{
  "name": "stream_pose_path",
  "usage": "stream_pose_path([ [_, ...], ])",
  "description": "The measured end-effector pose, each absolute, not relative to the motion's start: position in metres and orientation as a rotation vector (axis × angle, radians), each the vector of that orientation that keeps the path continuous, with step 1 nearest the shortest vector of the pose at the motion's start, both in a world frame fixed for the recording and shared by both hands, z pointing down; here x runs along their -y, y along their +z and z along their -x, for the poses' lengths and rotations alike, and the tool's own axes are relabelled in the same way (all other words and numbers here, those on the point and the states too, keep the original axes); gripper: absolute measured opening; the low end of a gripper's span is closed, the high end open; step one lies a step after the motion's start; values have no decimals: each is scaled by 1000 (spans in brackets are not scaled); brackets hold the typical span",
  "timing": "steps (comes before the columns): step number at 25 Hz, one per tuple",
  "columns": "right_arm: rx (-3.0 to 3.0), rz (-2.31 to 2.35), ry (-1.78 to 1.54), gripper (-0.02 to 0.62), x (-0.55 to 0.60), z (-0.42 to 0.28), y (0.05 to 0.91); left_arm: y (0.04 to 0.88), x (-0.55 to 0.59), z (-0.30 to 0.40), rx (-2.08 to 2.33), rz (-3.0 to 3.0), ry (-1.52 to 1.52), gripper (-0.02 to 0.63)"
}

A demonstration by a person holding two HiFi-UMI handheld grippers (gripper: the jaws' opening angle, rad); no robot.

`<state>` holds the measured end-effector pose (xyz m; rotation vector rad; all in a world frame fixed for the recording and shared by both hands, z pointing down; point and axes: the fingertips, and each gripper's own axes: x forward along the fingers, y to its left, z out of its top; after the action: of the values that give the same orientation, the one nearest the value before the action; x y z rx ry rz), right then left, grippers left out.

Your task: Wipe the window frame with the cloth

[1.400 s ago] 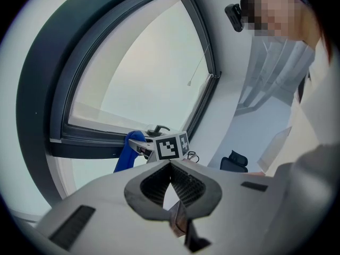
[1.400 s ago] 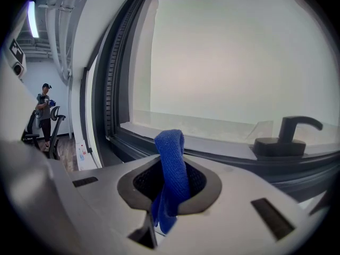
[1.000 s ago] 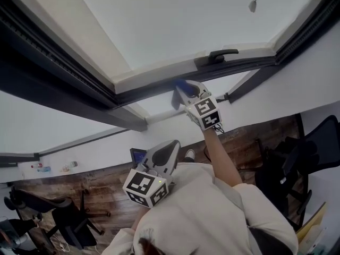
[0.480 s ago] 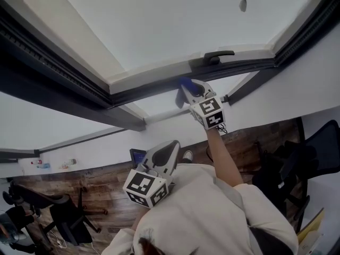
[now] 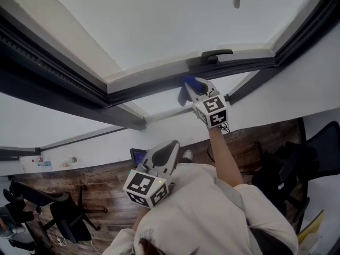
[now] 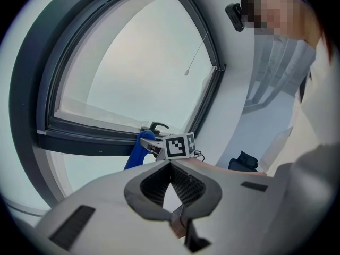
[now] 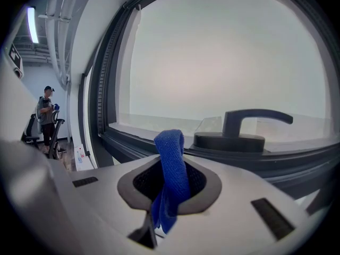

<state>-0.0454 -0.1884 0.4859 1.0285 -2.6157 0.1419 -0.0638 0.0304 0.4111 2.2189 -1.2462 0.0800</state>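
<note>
Right gripper pinches the blue cloth up at the window frame, just left of the handle. Left gripper is closed and empty. That thin fold could snag there and slip out.

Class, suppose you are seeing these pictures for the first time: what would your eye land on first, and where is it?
The bright blue cloth stands out first, pinched in the right gripper up at the dark window frame, near the black handle. Next comes the big pale pane filling the top of the head view, while the left gripper is held low by the person's chest.
</note>
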Motion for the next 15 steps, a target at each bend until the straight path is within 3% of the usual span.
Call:
stream_pose_path([
  [15,2611,-1063,140,54,203,11,483,407,-26,38,1247,-2230,77,5],
])
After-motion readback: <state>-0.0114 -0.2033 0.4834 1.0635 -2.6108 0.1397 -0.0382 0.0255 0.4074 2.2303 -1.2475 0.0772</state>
